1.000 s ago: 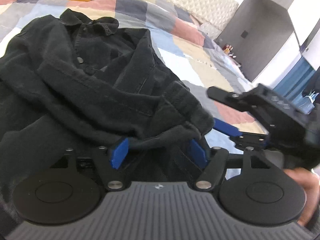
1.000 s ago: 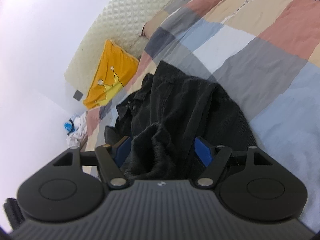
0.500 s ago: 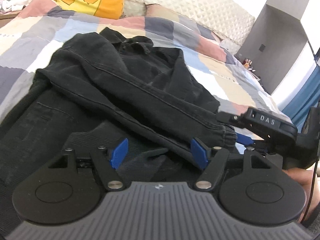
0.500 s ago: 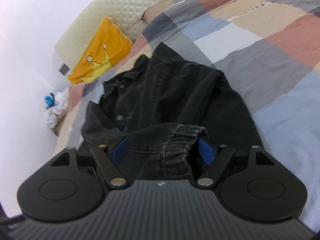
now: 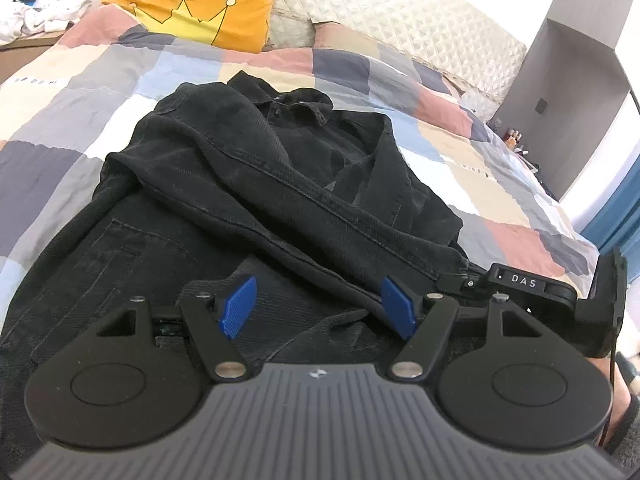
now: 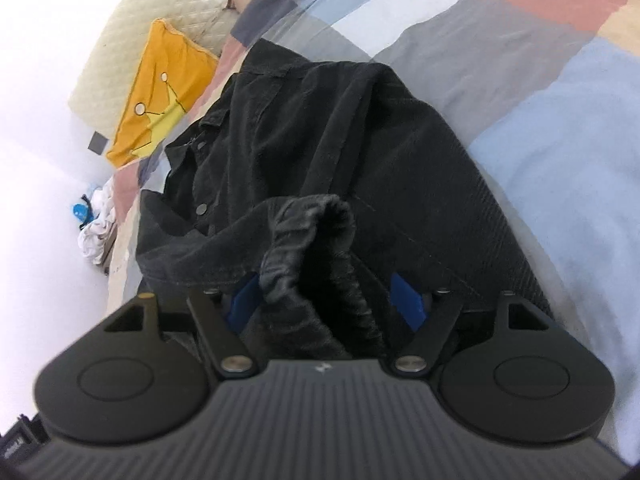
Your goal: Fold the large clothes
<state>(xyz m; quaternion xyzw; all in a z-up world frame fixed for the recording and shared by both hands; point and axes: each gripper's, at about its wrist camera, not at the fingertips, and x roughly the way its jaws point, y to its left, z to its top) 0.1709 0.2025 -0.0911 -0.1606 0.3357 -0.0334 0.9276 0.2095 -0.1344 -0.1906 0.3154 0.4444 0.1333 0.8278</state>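
Note:
A black denim jacket (image 5: 248,168) lies front up on the patchwork bed cover (image 5: 80,100), collar toward the pillows. One sleeve (image 5: 320,208) runs diagonally across it to the right. My left gripper (image 5: 320,304) hovers open over the jacket's lower part, its blue pads (image 5: 236,306) gripping nothing. The right gripper (image 5: 468,282) sits at the sleeve's end. In the right wrist view the jacket (image 6: 320,128) stretches away and the ribbed cuff (image 6: 308,240) bulges between the jaws of my right gripper (image 6: 326,300). They are closing, and the right pad (image 6: 406,300) still stands apart from the cloth.
An orange crown pillow (image 5: 200,8) and a quilted headboard (image 5: 400,12) are at the bed's far end. A grey cabinet (image 5: 568,60) stands at the right. White clothes (image 5: 40,20) are piled on a side surface at the left. A hand (image 5: 624,400) shows at the right edge.
The sleeve, bunched between the left jaws a second ago, now lies stretched flat across the jacket. The left gripper has drawn back from it. The right gripper has sunk toward the jacket with the cuff.

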